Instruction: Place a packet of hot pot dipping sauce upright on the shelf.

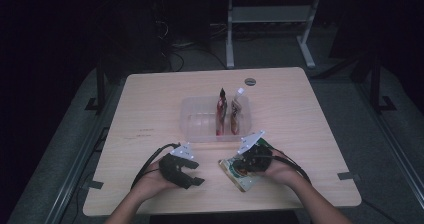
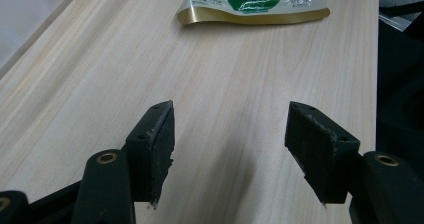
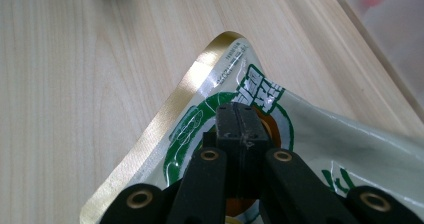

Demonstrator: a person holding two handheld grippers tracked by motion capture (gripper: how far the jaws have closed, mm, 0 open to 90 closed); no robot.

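Near the front edge of the pale wooden counter (image 1: 150,109), the right tool (image 1: 248,165) rests on a flat snack pouch (image 1: 238,173), a glossy packet with a gold border and green and white print. Seen along the right gripper view, the right tool (image 3: 239,129) has its two black jaws pressed together on the pouch (image 3: 200,114), with the packet's gold-edged corner pointing away across the wood grain; whether a fold of the film is caught between them or they merely press down on it I cannot tell. The left tool (image 1: 191,180) sits just to the left of the pouch, apart from it, held low over bare wood. Its own view shows the left tool (image 2: 230,134) with jaws spread wide and nothing between them, and the gold lower edge of the pouch (image 2: 255,6) lying farther off on the counter. Behind both hands, toward the middle of the counter, stands a clear plastic bin (image 1: 195,119) holding two more packets upright: a reddish one (image 1: 220,111) and a lighter one (image 1: 236,111) beside it, close together at the bin's right end.
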